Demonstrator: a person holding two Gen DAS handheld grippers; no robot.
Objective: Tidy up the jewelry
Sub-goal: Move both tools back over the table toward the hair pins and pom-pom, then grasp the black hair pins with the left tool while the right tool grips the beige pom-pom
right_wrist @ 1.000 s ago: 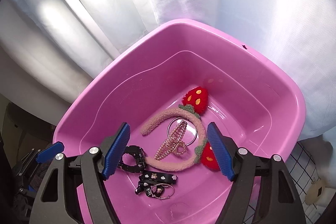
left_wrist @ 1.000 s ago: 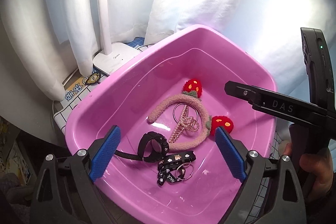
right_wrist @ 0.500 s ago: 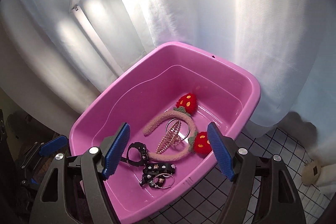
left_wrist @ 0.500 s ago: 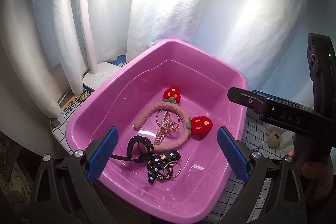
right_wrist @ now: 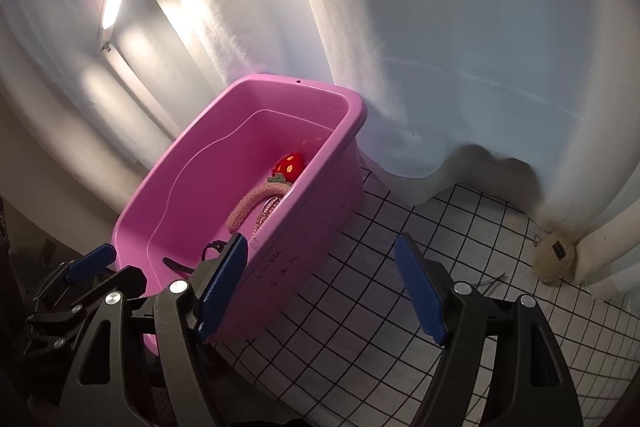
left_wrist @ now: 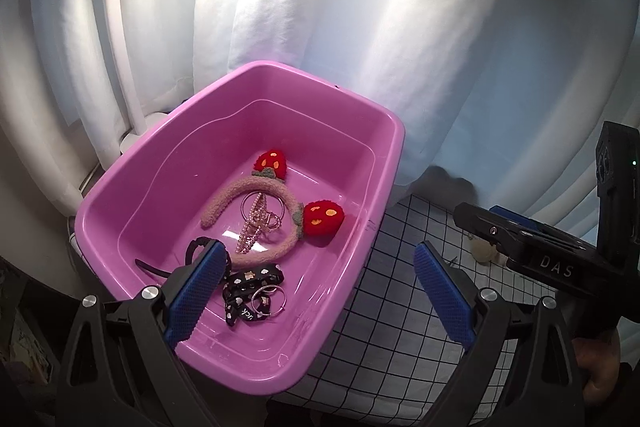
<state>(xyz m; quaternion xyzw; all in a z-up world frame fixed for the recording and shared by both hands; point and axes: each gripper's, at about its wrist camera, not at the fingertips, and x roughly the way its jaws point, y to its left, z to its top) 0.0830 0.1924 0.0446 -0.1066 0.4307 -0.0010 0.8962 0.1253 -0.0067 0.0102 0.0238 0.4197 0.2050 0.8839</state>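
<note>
White capitals "DAS" stand on the black plastic body of the right gripper [left_wrist: 556, 270]. Dark handwritten characters mark the outer side wall of the pink plastic tub [right_wrist: 276, 269]; illegible. The black printed ribbon [left_wrist: 244, 313] shows "uck".

Left gripper [left_wrist: 320, 289] jaws spread wide, nothing between blue pads [left_wrist: 198, 291]. Pink tub [left_wrist: 120, 203] on checked cloth [left_wrist: 400, 307] holds fuzzy headband [left_wrist: 256, 187] with two red strawberries — rose-gold claw clip [left_wrist: 256, 223] inside its arc, black patterned strap [left_wrist: 248, 283] and rings [left_wrist: 272, 301] nearer camera. Right gripper [left_wrist: 520, 247] — black, at right edge. White curtain [left_wrist: 360, 27] behind.
</note>
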